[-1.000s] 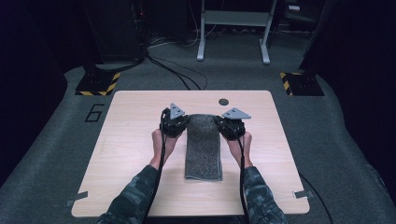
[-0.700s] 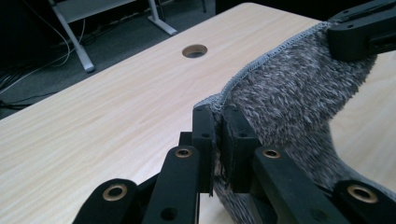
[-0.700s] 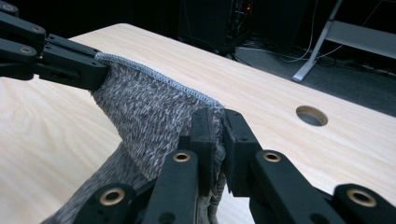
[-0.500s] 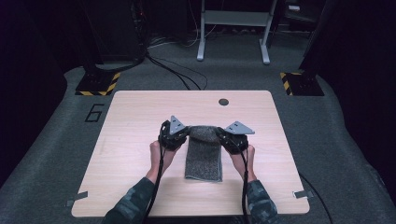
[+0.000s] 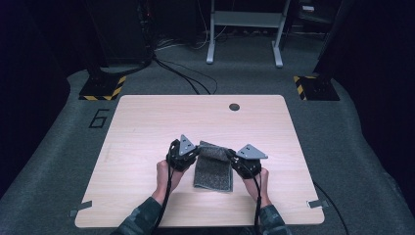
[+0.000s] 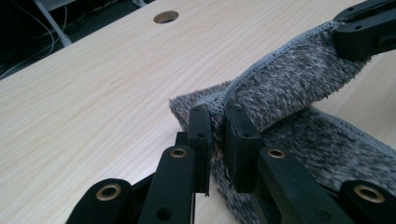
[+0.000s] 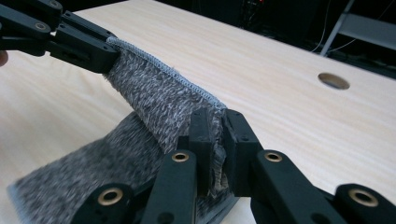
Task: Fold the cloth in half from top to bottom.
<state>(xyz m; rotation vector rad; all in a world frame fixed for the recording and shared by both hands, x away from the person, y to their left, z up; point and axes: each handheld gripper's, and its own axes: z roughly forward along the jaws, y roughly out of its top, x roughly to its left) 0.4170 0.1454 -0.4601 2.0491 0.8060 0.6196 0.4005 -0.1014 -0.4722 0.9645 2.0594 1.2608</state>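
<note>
I have 2 grippers on 1 grey towel [image 5: 213, 169]. It lies on the table [image 5: 147, 127], near my edge, between my hands. My left gripper [image 6: 217, 135] pinches one far corner of the towel tight, with the cloth squeezed between its narrow fingers [image 6: 201, 128]. My right gripper [image 7: 215, 133] pinches the other far corner the same way, fingers [image 7: 236, 135] close together on the cloth. Both corners are lifted off the wood, so the far edge hangs stretched between the 2 grippers. The rest of the towel lies flat below it. A small round hole [image 5: 234, 106] sits in the table near the far edge, well apart from the towel.
</note>
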